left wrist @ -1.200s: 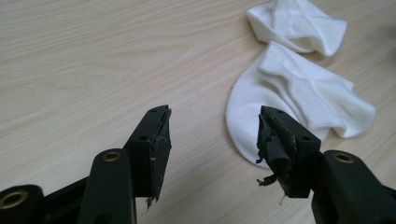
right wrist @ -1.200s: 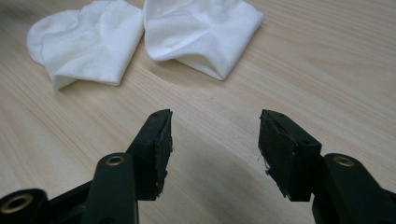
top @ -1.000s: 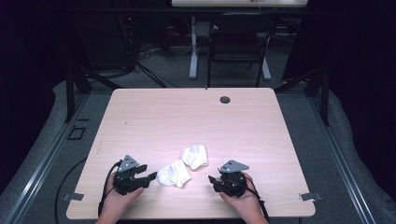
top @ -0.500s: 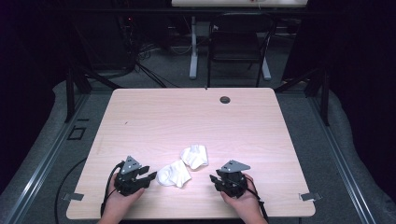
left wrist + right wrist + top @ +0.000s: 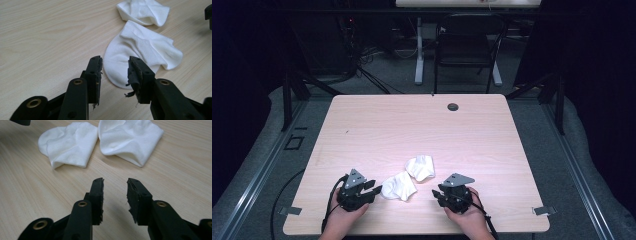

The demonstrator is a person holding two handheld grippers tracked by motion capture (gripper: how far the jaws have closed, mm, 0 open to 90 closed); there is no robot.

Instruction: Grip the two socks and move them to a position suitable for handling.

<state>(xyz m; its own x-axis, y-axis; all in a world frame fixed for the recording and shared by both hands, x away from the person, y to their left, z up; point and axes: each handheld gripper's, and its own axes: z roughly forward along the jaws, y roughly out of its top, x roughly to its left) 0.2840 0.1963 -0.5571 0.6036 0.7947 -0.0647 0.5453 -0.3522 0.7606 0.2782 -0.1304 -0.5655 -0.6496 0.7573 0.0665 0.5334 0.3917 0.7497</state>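
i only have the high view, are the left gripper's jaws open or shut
Observer: Open. In the left gripper view the left gripper has a clear gap between its jaws, with the rounded end of the near sock just beyond the tips.
Operator: is it touching that sock
Observer: Can't tell for sure; the tips sit at the sock's edge, but nothing is pinched between them.
Operator: and the right one
Observer: The right gripper is open too, with bare table between its jaws; both socks lie ahead of it, the far sock to its right.
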